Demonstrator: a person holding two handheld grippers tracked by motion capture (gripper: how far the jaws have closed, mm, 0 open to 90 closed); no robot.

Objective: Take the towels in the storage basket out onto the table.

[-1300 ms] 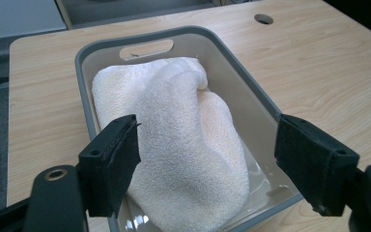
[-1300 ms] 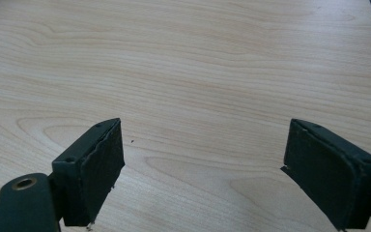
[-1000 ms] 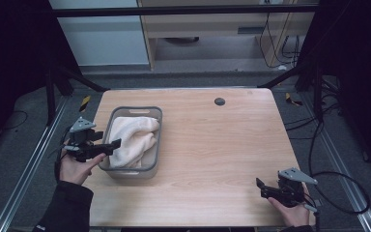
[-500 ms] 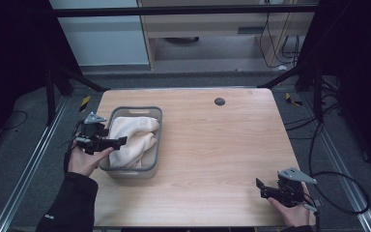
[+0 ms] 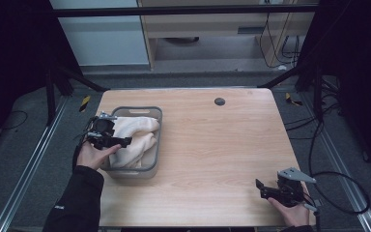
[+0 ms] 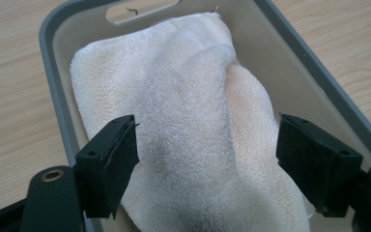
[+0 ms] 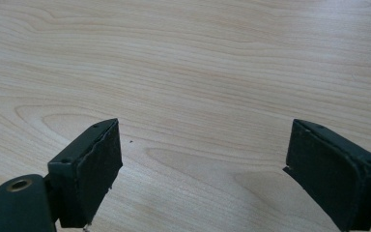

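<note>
- Hovering over near end of grey basket point(image 5: 153, 145), L gripper point(image 5: 121, 141), held in left hand point(image 5: 92, 154) at table's left side.
- Jaws spread wide apart in left gripper view, nothing between pads, straddling cream towel point(image 6: 188, 121) from above; contact w/ cloth can't be told.
- Lying bunched inside basket point(image 6: 53, 96), towel point(image 5: 133, 137), long ridge running down its middle, far end up near slot handle in basket's far wall.
- Sitting on left part of wooden table point(image 5: 222, 145), basket, close to table's left edge.
- Resting low at near right corner of table, R gripper point(image 5: 263, 189), in right hand point(image 5: 292, 212), well apart from basket.
- Jaws wide open in right gripper view too, R gripper point(image 7: 203, 159), holding nothing, bare wood grain point(image 7: 198, 72) under and beyond them.
- Trailing off to right over floor, black cable point(image 5: 338, 193) from R gripper.
- Set near far edge of table, small dark round spot point(image 5: 219, 101), well apart from both grippers.
</note>
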